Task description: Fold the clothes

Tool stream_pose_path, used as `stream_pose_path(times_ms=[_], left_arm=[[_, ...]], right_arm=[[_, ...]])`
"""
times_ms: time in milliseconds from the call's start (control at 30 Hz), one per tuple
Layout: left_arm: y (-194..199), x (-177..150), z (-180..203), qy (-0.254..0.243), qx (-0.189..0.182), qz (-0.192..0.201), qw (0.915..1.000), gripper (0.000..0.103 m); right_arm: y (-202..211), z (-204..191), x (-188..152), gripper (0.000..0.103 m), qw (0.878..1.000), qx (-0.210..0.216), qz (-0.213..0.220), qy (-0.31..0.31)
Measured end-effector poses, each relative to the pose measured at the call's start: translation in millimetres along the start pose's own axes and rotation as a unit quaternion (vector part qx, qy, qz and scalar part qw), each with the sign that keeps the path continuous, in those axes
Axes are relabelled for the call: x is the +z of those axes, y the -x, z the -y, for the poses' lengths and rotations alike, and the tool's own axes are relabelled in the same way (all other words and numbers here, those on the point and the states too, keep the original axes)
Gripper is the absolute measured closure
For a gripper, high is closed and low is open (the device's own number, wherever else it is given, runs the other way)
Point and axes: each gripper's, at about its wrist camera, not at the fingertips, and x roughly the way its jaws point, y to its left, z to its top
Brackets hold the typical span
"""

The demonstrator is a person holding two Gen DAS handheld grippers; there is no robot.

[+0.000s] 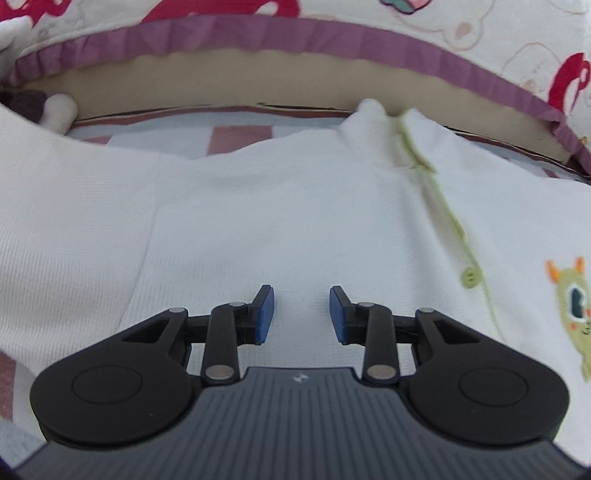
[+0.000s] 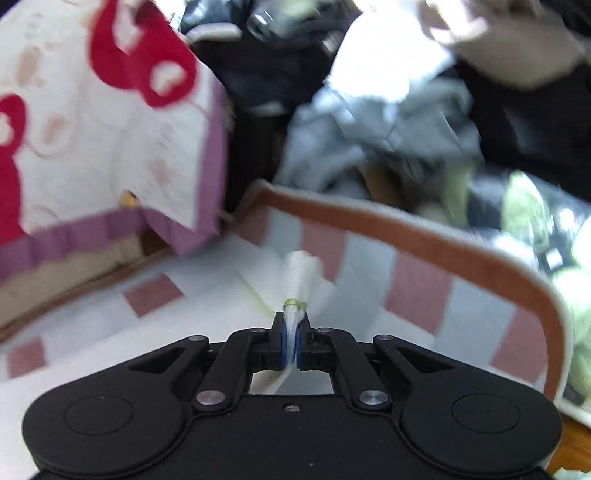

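Observation:
A white polo shirt point(image 1: 258, 206) with a green placket, a green button point(image 1: 470, 277) and a small green monster patch point(image 1: 574, 306) lies spread over a checked mat. My left gripper point(image 1: 302, 314) hovers just above the shirt's chest, open, with nothing between its blue pads. In the right wrist view, my right gripper point(image 2: 291, 339) is shut on a bunched white fold of the shirt point(image 2: 297, 291) with a green trim, lifted off the mat. That view is blurred.
The pink and grey checked mat point(image 2: 417, 280) has a brown border. A white quilt with red prints and a purple frill point(image 1: 295, 33) lies behind the shirt. A heap of dark and grey clothes point(image 2: 369, 129) sits beyond the mat's edge.

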Motion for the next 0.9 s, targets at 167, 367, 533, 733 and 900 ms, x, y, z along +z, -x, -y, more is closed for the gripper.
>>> stream_pose_path(times_ms=[167,367,533,733,900], left_arm=[[-1,0,4,-0.012,0.008,0.003,0.9999,0.071],[2,-3,1,-0.017,0.008,0.005,0.9998,0.071],[4,-6,8,-0.031,0.019,0.009,0.9993,0.070],[24,-21,11,-0.018,0.004,0.002,0.9998,0.069],[43,-37,21,-0.018,-0.029,-0.007,0.9994,0.068]], right_arm=[[-10,-5,-13,0.100,0.999,-0.023,-0.020,0.033],[0,-20,15,0.100,0.996,-0.015,0.044,0.082],[15,-29,30,0.062,0.988,-0.029,0.112,0.103],[68,-28,-46,0.062,0.990,0.120,-0.040,0.055],[151,-40,-143,0.062,0.924,0.334,-0.167,0.086]])
